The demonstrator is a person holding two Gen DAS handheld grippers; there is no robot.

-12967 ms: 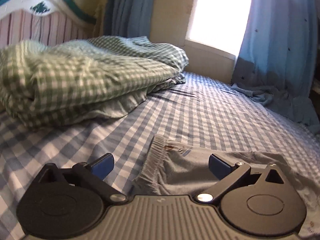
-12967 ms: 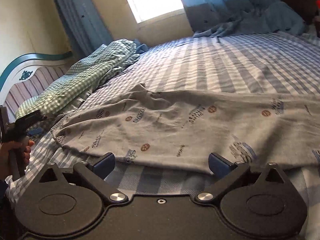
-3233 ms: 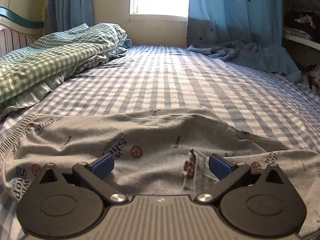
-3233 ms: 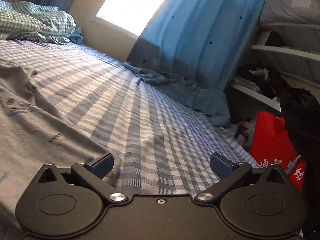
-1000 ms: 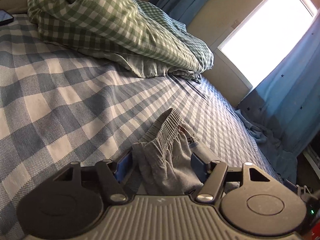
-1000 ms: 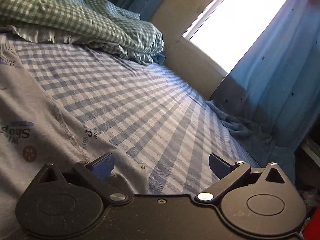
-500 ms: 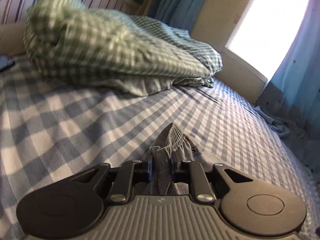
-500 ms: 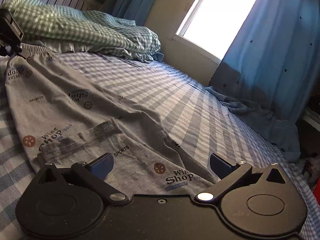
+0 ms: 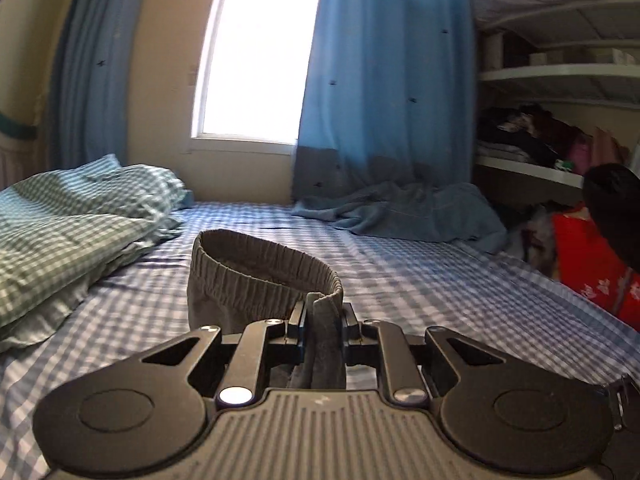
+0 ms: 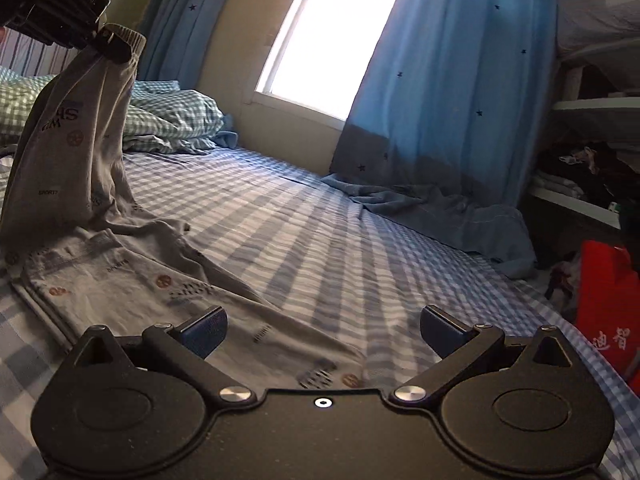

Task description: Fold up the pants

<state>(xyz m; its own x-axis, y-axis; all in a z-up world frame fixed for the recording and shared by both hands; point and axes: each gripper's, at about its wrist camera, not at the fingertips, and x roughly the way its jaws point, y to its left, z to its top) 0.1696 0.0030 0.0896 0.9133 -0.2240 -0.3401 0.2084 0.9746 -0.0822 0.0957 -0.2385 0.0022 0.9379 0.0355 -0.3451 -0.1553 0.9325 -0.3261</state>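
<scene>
Over the checked bed (image 10: pixel 360 216), the left gripper (image 9: pixel 323 320) pinches the grey pants (image 10: pixel 80 132) by the waistband and lifts that end, seemingly clear of the sheet, while the right gripper (image 10: pixel 323 330) hovers spread above the flat-lying legs.

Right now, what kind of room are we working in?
Most likely a bedroom. The pants are being handled on a bed with a blue checked sheet, a green checked pillow lies at one end, and blue curtains frame a window.
</scene>
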